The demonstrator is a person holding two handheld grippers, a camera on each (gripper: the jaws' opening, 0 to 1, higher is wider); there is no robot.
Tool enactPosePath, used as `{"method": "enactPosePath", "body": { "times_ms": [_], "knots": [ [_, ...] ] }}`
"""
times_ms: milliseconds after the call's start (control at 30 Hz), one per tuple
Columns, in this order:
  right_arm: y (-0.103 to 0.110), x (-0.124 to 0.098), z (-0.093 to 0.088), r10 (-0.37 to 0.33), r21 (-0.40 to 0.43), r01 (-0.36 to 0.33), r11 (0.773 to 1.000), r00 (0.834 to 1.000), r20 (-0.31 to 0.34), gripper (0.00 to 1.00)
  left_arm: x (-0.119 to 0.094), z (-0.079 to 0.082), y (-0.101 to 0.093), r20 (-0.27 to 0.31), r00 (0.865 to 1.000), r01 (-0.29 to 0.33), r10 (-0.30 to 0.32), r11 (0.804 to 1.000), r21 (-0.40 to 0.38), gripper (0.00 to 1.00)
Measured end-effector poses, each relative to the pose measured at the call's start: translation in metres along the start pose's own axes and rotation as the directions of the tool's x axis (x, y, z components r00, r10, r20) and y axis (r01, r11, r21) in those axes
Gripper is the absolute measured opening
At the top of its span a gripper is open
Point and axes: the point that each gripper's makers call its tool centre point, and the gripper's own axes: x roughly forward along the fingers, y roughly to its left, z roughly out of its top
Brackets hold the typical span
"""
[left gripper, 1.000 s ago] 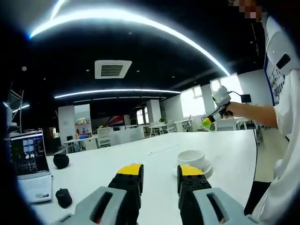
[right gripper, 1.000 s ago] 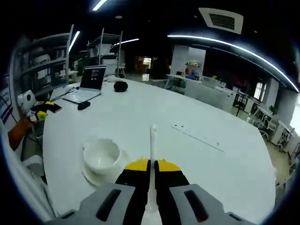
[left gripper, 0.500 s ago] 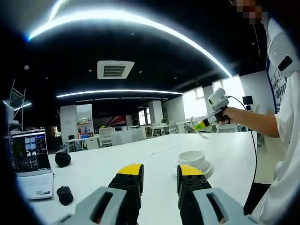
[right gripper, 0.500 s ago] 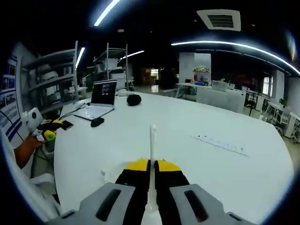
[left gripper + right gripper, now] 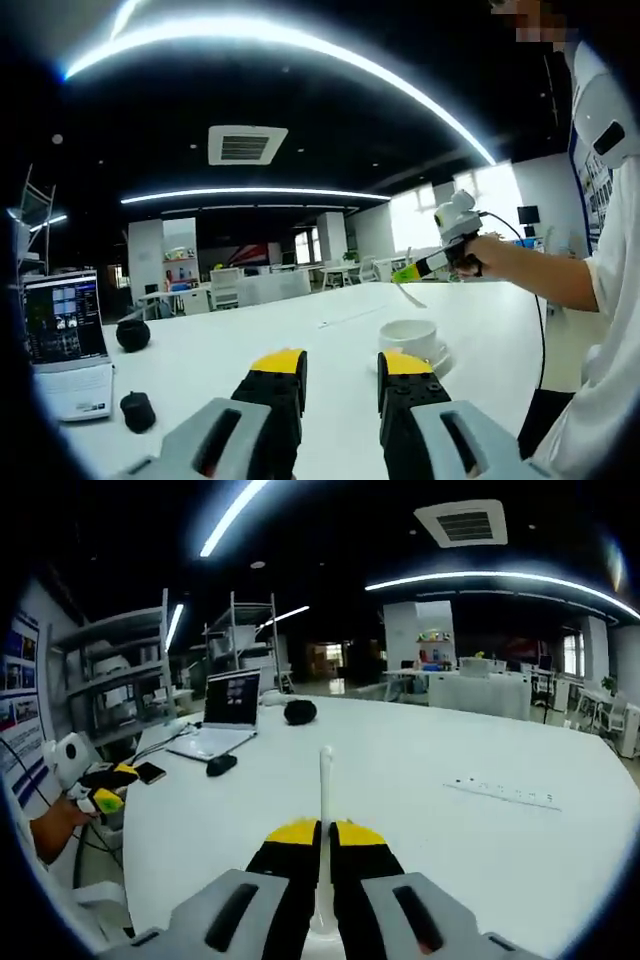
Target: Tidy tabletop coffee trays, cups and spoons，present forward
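The spoon [image 5: 325, 810] is sitting clamped between the jaws of the right gripper [image 5: 325, 832], handle pointing forward and well above the counter [image 5: 420, 810]; in the left gripper view the right gripper [image 5: 412, 270] is hovering in the air above and beyond the cup [image 5: 408, 337], with the spoon [image 5: 410, 296] a pale sliver at its tip. The cup is standing upright on its saucer [image 5: 437, 362] on the counter, just past the left gripper [image 5: 342, 362], whose jaws are standing apart and holding nothing. Judged step: bringing the spoon down to the saucer. To do it well, the right gripper should be lowering slowly, keeping the spoon level and off the cup rim, releasing only once it touches the saucer. A laptop [image 5: 225, 712], mouse [image 5: 221, 764] and a dark round object [image 5: 299, 712] are lying well apart, across the counter.
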Motion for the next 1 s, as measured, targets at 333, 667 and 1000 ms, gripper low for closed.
{"method": "enactPosePath", "body": {
  "times_ms": [333, 667, 1000],
  "knots": [
    [0.01, 0.017, -0.028, -0.018, -0.026, 0.017, 1.0, 0.999, -0.036, 0.05, -0.005, -0.001, 0.005, 0.001, 1.0, -0.017, 0.017, 1.0, -0.01, 0.3],
    [0.013, 0.026, -0.056, -0.047, -0.061, 0.041, 0.997, 0.993, -0.11, 0.05, -0.007, 0.0, 0.008, 0.001, 1.0, -0.028, 0.028, 1.0, -0.01, 0.3],
    [0.016, 0.031, -0.069, -0.059, -0.09, 0.046, 0.995, 0.987, -0.148, 0.05, -0.01, 0.0, 0.016, 0.009, 0.999, -0.045, 0.045, 0.999, -0.029, 0.3]
  ]
}}
